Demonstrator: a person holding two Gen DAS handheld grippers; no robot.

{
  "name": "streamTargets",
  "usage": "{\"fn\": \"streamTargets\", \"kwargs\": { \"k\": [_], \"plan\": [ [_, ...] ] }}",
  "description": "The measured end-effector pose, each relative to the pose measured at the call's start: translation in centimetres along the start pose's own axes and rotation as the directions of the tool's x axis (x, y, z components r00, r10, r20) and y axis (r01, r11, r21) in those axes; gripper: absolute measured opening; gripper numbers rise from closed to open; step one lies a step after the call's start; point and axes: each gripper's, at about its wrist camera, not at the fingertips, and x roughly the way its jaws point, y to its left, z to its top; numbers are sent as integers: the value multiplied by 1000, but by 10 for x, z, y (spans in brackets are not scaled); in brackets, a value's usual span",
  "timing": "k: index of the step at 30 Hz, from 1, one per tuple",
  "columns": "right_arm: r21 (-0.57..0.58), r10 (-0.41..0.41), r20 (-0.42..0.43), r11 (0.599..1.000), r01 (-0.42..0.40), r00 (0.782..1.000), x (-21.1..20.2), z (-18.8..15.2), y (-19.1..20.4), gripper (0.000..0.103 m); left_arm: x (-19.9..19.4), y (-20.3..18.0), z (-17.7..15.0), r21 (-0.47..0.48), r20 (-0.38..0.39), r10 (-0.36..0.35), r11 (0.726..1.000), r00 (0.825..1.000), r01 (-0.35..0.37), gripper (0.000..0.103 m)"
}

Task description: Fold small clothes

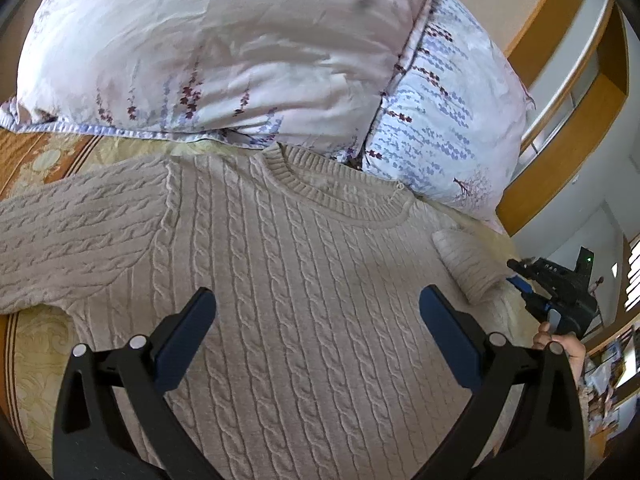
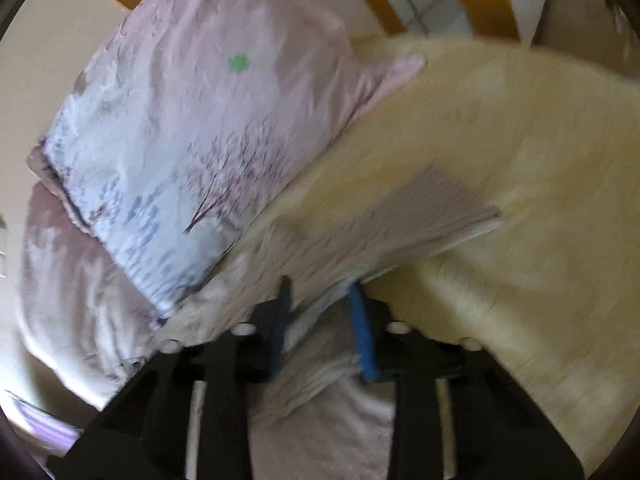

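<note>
A beige cable-knit sweater lies flat on the bed, neck toward the pillows, one sleeve stretched out to the left. My left gripper is open and empty, hovering over the sweater's chest. My right gripper is shut on the sweater's right sleeve, which is lifted off the bed; this view is blurred by motion. The right gripper also shows in the left wrist view at the sweater's right edge, next to the sleeve cuff.
Two floral pillows lie right behind the sweater's collar. A cream and orange bedspread covers the bed. A wooden headboard stands at the right.
</note>
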Motion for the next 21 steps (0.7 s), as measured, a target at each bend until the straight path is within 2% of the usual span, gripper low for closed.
{"fn": "streamTargets", "kwargs": {
  "k": [2, 4, 6, 8, 9, 10, 12, 13, 14, 16, 17, 18, 19, 21],
  "plan": [
    [-62, 7, 31, 998, -5, 999, -5, 2, 17, 12, -2, 8, 1, -37, 0, -24, 999, 1000, 24, 101],
    [-136, 37, 51, 990, -29, 998, -13, 2, 36, 11, -5, 16, 2, -73, 9, -43, 996, 999, 44, 101],
    [-237, 125, 40, 965, -112, 991, -23, -10, 74, 10, -9, 19, 2, -89, 25, -51, 995, 998, 53, 101],
    [-334, 230, -27, 915, -226, 973, -31, -32, 114, 11, -13, 22, 2, -105, 43, -65, 992, 997, 70, 100],
    [-392, 280, -108, 870, -300, 954, -30, -50, 140, 11, -14, 22, 2, -113, 49, -74, 991, 996, 79, 100],
    [-427, 295, -170, 837, -340, 940, -28, -64, 155, 13, -16, 23, 1, -123, 52, -84, 988, 995, 90, 100],
    [-501, 285, -347, 749, -433, 894, -14, -108, 192, 32, -15, 25, 2, -139, 43, -97, 985, 994, 102, 100],
    [-514, 259, -414, 724, -459, 873, -7, -125, 202, 47, -14, 26, 2, -148, 35, -96, 984, 995, 100, 100],
    [-513, 242, -460, 713, -478, 855, -2, -138, 205, 54, -12, 28, 1, -157, 26, -95, 983, 995, 98, 100],
    [-479, 248, -487, 727, -493, 838, 1, -146, 197, 56, -6, 33, 0, -183, 0, -97, 978, 995, 95, 99],
    [-443, 255, -486, 752, -487, 836, 0, -142, 186, 61, -2, 35, 0, -200, -16, -105, 975, 994, 100, 94],
    [-404, 260, -475, 784, -471, 841, 0, -135, 175, 62, 2, 37, -1, -213, -27, -113, 971, 993, 105, 92],
    [-345, 263, -448, 831, -436, 854, -1, -122, 154, 62, 8, 40, -1, -240, -46, -128, 964, 991, 114, 88],
    [-249, 255, -403, 894, -373, 879, -4, -107, 125, 62, 16, 45, -2, -281, -75, -146, 952, 986, 120, 82]
  ]
}}
